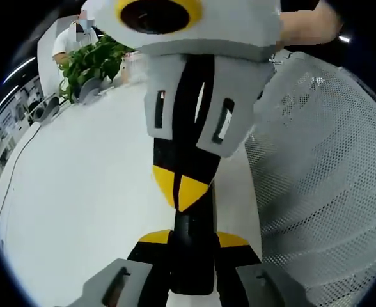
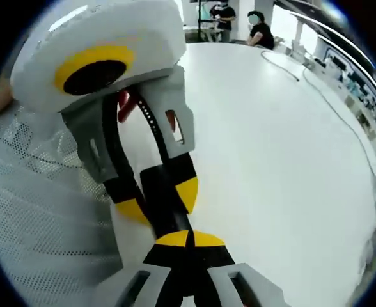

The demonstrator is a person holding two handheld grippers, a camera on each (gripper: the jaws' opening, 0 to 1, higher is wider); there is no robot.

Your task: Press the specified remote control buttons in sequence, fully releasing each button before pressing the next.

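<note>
With remote (image 2: 151, 128) clamped lengthwise in left gripper (image 1: 194, 240) fingers over the bench (image 1: 79, 192), right gripper (image 1: 178, 185) fingers are closed, empty, tips at remote's face. Press square, one button only, then lift fully clear. Can't tell which button.

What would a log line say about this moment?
left claw: clamped on black remote | right claw: tips at remote's other end, grip unclear | below: white table | beside: white mesh chair
</note>
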